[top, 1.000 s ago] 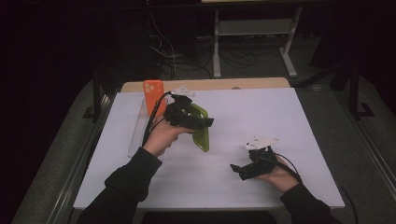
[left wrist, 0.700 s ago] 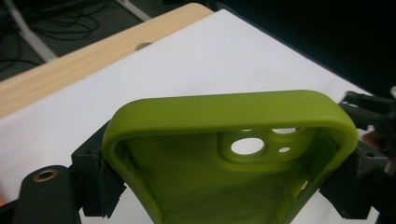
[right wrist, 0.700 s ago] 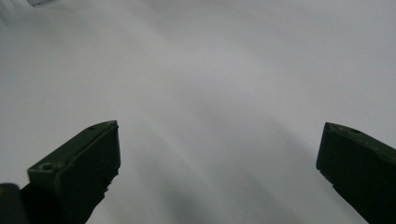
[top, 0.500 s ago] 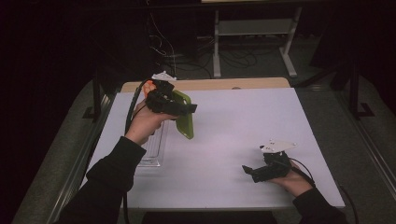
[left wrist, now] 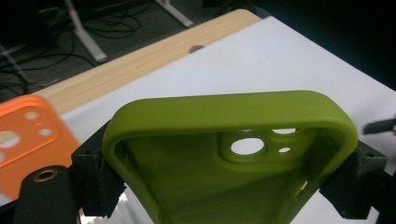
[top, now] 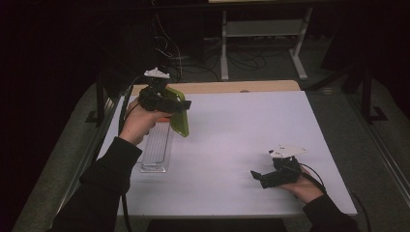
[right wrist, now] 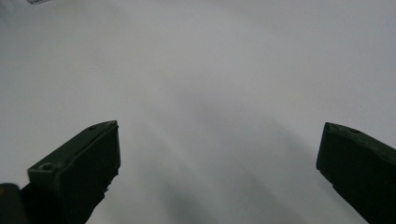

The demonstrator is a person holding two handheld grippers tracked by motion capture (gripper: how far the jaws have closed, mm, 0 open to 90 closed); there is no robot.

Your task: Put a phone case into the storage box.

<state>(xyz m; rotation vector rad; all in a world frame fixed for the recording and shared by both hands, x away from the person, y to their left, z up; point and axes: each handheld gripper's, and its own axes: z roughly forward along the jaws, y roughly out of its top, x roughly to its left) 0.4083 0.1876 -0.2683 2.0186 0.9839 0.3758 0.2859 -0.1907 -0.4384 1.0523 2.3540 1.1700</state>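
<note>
My left gripper (top: 184,104) is raised over the table's left side, shut on a green phone case (top: 179,116) that hangs down from its jaws. In the left gripper view the green phone case (left wrist: 224,121) spans the picture with its hollow side and camera cut-outs towards me, and both jaws press on its long edges. An orange phone case (left wrist: 27,137) lies flat on the table just beyond it. At the near right my right gripper (top: 256,175) rests low over the white tabletop (top: 241,130), its jaws wide apart in the right gripper view (right wrist: 219,163) with bare table between them.
A clear plastic tray (top: 155,147) lies lengthwise on the table under my left hand. A wooden strip (top: 232,87) runs along the far edge. Beyond it are a metal stand (top: 261,34) and cables on a dark floor.
My left gripper has carried the green case left, back and upward, from the table's middle to above the clear tray. The right gripper shifted slightly right, then held still.
</note>
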